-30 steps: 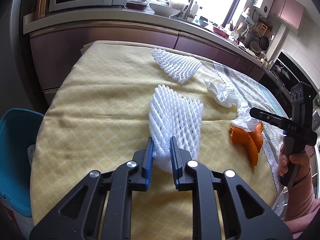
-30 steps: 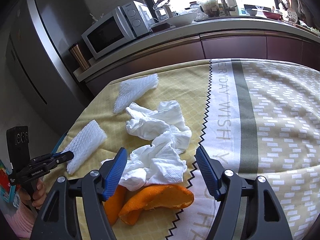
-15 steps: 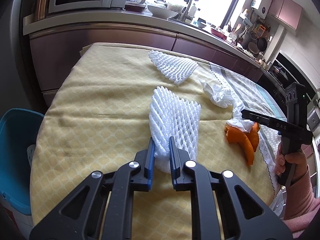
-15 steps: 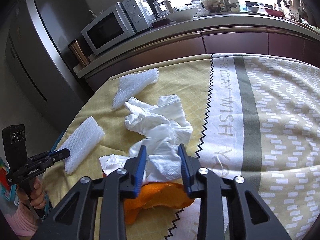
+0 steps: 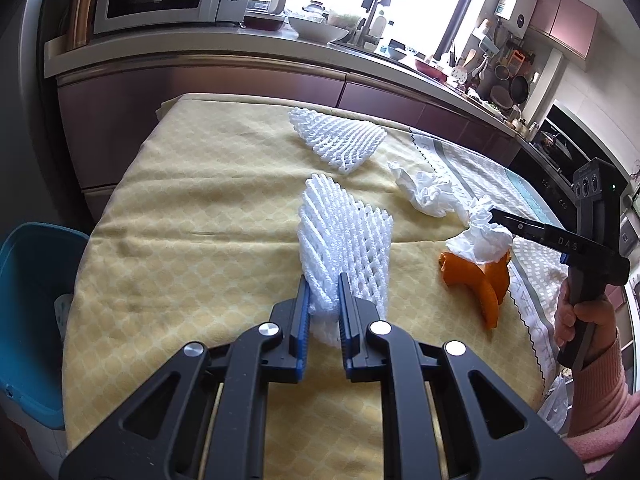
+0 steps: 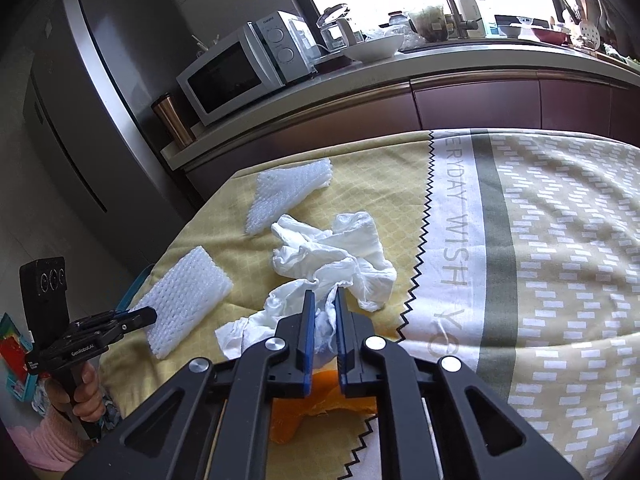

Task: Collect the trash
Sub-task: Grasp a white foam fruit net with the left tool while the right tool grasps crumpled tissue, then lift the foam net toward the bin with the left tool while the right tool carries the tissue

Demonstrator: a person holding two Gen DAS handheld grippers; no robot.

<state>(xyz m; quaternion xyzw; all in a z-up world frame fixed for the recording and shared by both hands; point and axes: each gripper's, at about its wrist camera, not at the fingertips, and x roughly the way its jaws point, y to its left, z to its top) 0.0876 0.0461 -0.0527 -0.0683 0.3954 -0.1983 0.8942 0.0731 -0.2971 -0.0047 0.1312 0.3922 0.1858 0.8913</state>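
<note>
- Right gripper [image 6: 322, 300] jaws just closed, now pinching crumpled tissue [image 6: 332, 256] above orange peel [image 5: 476, 280].
- Left gripper [image 5: 322, 284] clamps foam net [image 5: 344, 240], left of peel.

White foam net [image 5: 344, 236] pinched in left hand-held gripper [image 5: 323, 298]; tissue [image 5: 484, 236] seemingly in right hand-held gripper [image 5: 498, 216].

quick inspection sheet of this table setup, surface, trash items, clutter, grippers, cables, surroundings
surface: yellow tablecloth, wrinkled, patterned runner on one side.
job's things: near foam net; far foam net lying flat; crumpled tissue; orange peel partly under the tissue.
clutter: nothing seen.
grippers: left gripper shut on the near foam net; right gripper jaws just closing, now pinching the tissue.
cables: nothing seen.
surroundings: blue bin beside the table, microwave, counter, fridge.
</note>
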